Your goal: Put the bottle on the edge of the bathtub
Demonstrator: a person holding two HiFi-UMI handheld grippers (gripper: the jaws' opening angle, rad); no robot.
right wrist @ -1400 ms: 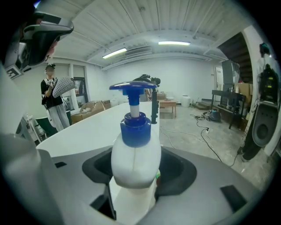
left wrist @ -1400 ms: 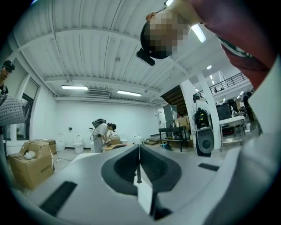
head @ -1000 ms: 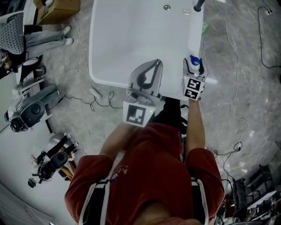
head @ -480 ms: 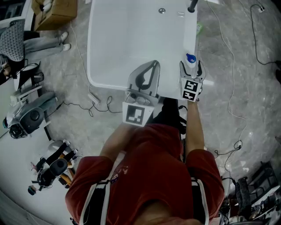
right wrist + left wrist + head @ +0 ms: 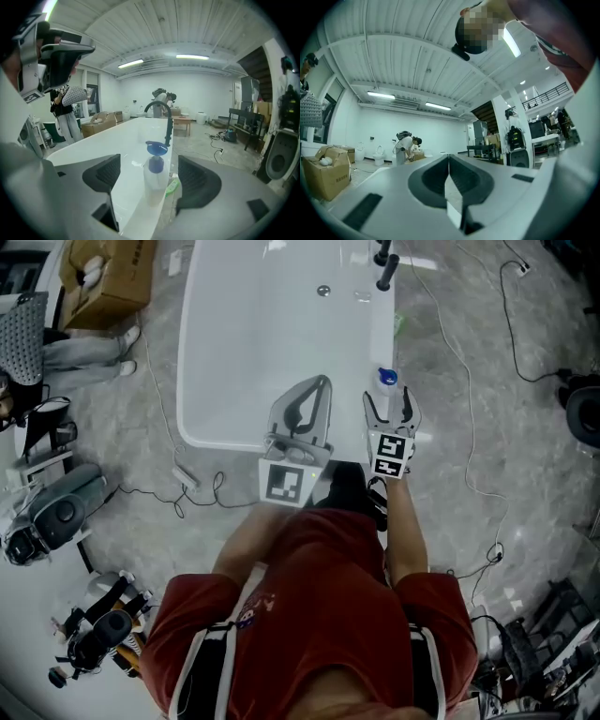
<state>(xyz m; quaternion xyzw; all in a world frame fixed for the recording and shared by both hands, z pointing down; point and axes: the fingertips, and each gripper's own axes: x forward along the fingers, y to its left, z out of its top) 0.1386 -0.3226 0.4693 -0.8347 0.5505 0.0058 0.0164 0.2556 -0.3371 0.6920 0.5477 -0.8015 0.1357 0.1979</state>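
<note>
1. watching from the head view, i am seeing the right gripper point(image 5: 390, 407) hanging at the right rim of the white bathtub point(image 5: 186, 371), tilted a little downward.
2. its jaws have just been opening and are now standing wide apart; they are gripping nothing.
3. the bottle point(image 5: 154, 180) is showing between them in the right gripper view, but both pads point(image 5: 104, 172) are keeping clear of it, with a gap on either side.
4. the bottle is standing upright on the bathtub's right edge, on its own, toward the end nearer me. it is a see-through bottle with a blue pump top and some pale liquid low in the body.
5. the black faucet point(image 5: 166, 123) is rising from that same edge at the far end, well apart from the bottle.
6. a green thing point(image 5: 172, 186) is lying just beyond the bottle, outside the tub wall. i am guessing it is resting on the floor point(image 5: 487, 381), but the wide lens is making that hard to judge.
7. the left gripper point(image 5: 322, 386) is hovering over the near end of the bathtub, pointing level. its jaws are pressing together tip to tip, with nothing between them.
8. a cardboard box point(image 5: 98, 277) is sitting on the floor past the tub's left side, and thin cables point(image 5: 469, 427) are trailing across the floor to the right.
</note>
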